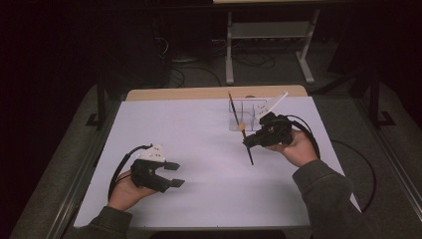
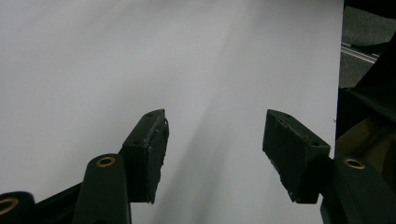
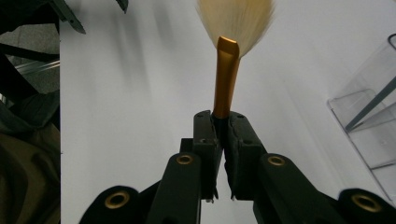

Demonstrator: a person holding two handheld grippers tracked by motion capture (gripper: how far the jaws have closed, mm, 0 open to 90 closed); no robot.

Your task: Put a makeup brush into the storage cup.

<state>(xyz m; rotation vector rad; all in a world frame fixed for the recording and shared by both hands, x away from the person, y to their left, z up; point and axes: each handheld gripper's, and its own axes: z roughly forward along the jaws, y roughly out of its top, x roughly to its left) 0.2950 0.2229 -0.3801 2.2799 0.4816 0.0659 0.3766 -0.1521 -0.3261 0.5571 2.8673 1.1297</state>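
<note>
My right gripper (image 1: 247,142) is clenched on a brush (image 3: 227,77): in the right gripper view its two black jaws press together around the golden ferrule, and the pale, fan-shaped bristles (image 3: 237,18) spread out above them, slightly blurred. In the high view I hold this gripper with my right hand (image 1: 297,148) above the right part of the white table (image 1: 199,199), and the dark handle of the brush (image 1: 249,153) hangs down from the jaws at a slant toward the sheet; I cannot tell if its end touches the surface. Just behind this gripper stands a clear plastic holder (image 1: 245,117) with compartments, near the far edge of the table. One thin dark brush (image 1: 233,109) leans inside it, and a white stick-like thing (image 1: 276,101) leans out at its right side. The corner of this holder is visible also at the right of the right gripper view. My left gripper (image 1: 173,175) is released, with jaws wide apart and nothing between them, only the bare white sheet under them. My left hand (image 1: 125,191) holds it low over the near left part of the table, well apart from the right gripper and from the holder.
</note>
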